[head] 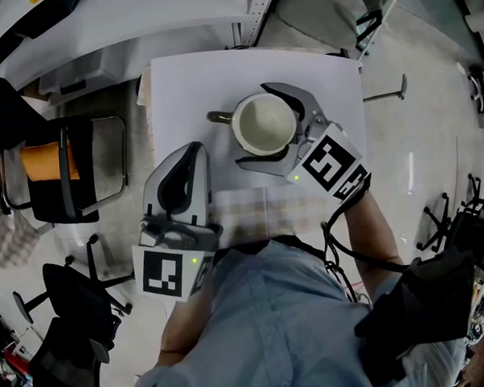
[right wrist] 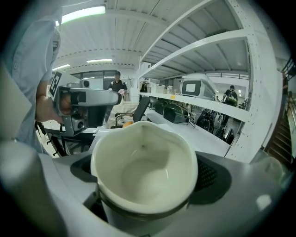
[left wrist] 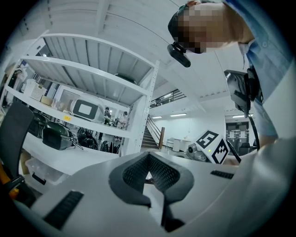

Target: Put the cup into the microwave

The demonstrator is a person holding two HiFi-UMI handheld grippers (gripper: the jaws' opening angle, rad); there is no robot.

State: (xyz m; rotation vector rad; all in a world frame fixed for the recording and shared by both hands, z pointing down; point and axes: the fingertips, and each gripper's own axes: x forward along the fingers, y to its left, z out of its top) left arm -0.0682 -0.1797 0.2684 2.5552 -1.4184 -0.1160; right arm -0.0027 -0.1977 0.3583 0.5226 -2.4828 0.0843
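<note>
Nearest the head camera is the person's blue shirt (head: 264, 309), with both tools held out ahead of it over the white counter (head: 180, 87). The right hand-held gripper (head: 253, 125) is clamped on the cup (head: 264, 123), one jaw on each side of the wall, the handle (head: 219, 117) pointing left. The left hand-held gripper (head: 190, 151) has its jaws together on nothing. The step in hand appears to be the carry: the cup is grasped and is not yet in the microwave. Whether its base has left the counter cannot be told. The head view shows no microwave. The right gripper view shows the cup (right wrist: 144, 169) empty and upright between the jaws and, beyond it, a shelf (right wrist: 208, 104) bearing a white appliance (right wrist: 196, 87) with a dark window, probably the microwave. The left gripper view shows the same appliance (left wrist: 85, 110) and its own pads (left wrist: 138, 173) meeting. The next move likely calls for a level carry to that shelf, with the free gripper available for the door.
</note>
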